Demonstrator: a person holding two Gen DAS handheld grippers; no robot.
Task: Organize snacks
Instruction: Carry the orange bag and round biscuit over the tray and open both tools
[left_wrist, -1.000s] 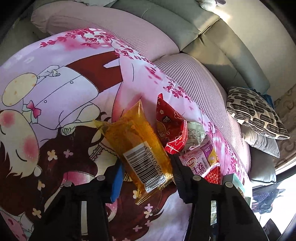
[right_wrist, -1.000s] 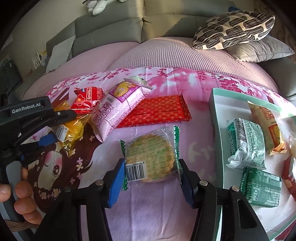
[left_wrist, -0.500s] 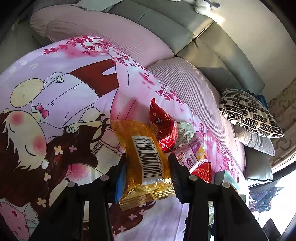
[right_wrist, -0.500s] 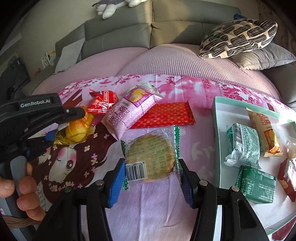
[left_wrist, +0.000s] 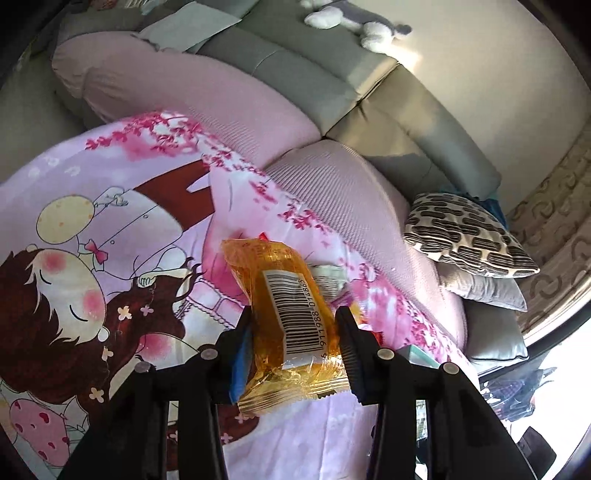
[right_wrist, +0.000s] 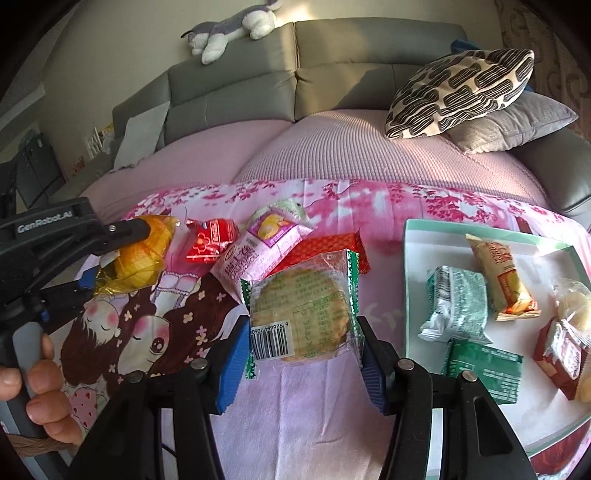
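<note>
Green tray holds perhaps six snack packets.

Grey sectional sofa across upper frame, seat under pink ribbed cover. Plush toy on backrest, upper centre. Patterned cushion over grey cushion, upper right. Beige wall; warm sunlight.

The left gripper has its two fingers pressed on either side of an orange snack packet, barcode facing up, lifted above a pink cartoon-print blanket. More snack wrappers peek out just behind the packet. Further back, a patterned cushion rests on the grey sofa.
</note>
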